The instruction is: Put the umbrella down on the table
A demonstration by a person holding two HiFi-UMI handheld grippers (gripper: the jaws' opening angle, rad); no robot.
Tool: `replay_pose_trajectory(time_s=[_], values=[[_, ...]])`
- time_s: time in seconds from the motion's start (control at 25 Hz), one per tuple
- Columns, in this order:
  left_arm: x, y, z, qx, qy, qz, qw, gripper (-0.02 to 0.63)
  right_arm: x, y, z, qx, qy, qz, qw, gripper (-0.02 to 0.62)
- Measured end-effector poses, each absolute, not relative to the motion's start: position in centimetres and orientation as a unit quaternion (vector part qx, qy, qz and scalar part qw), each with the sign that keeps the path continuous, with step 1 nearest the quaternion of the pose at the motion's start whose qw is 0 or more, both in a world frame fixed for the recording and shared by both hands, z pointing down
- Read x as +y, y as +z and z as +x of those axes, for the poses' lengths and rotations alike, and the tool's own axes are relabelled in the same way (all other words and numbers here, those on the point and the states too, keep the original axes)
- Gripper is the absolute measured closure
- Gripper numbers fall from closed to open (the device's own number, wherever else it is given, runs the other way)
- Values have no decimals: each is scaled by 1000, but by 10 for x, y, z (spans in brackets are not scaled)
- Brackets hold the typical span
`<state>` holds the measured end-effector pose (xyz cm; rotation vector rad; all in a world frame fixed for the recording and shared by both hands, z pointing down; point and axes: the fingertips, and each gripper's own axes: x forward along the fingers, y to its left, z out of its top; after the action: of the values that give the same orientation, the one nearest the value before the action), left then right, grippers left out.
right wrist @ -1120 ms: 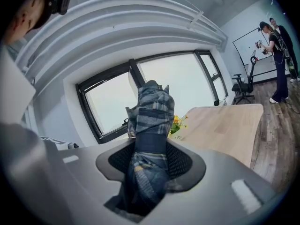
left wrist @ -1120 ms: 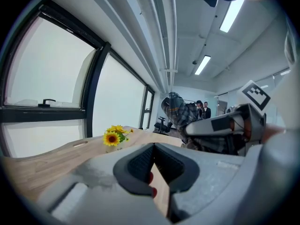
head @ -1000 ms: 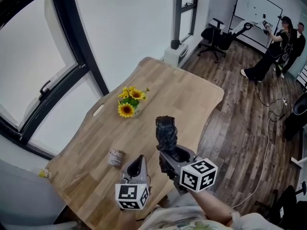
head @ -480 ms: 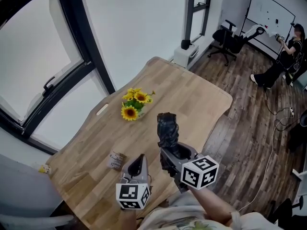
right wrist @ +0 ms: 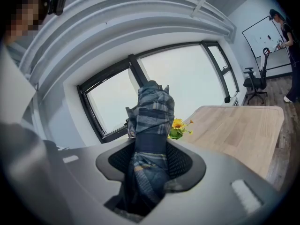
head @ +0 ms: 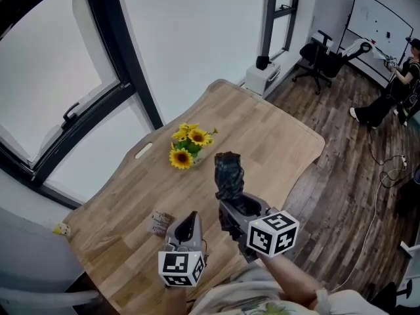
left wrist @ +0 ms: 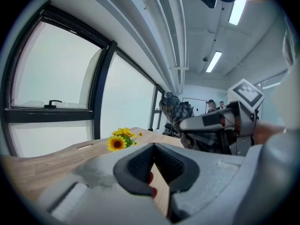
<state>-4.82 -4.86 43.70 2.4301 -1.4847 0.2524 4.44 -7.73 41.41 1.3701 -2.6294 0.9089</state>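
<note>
A folded dark plaid umbrella (head: pixel 228 170) stands up out of my right gripper (head: pixel 231 201), which is shut on its lower part above the near half of the wooden table (head: pixel 282 136). In the right gripper view the umbrella (right wrist: pixel 152 111) fills the gap between the jaws of the right gripper (right wrist: pixel 152 150). My left gripper (head: pixel 189 218) hovers just left of it, tips together and holding nothing. The left gripper view shows the left gripper (left wrist: pixel 153 145) shut, with the umbrella (left wrist: pixel 174 110) and the right gripper's marker cube (left wrist: pixel 247 93) to its right.
A small bunch of sunflowers (head: pixel 190 146) stands mid-table, just beyond the umbrella. A small crumpled packet (head: pixel 159 222) lies near the left gripper. Large windows (head: pixel 46 77) run along the left. An office chair (head: pixel 321 54) and a person (head: pixel 394 90) are far off at the right.
Both grippers have drifted level over the table, with the umbrella still gripped in the right one. The sunflowers and the table now sit slightly further right in the head view.
</note>
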Motion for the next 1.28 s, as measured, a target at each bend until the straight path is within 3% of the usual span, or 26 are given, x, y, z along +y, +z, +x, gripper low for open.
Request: replay_pose_trajectory(time_s=[1.28], values=[[-79, 463, -62, -547, 100, 814, 168, 604, -117, 465, 23, -853, 331, 396, 81, 413]])
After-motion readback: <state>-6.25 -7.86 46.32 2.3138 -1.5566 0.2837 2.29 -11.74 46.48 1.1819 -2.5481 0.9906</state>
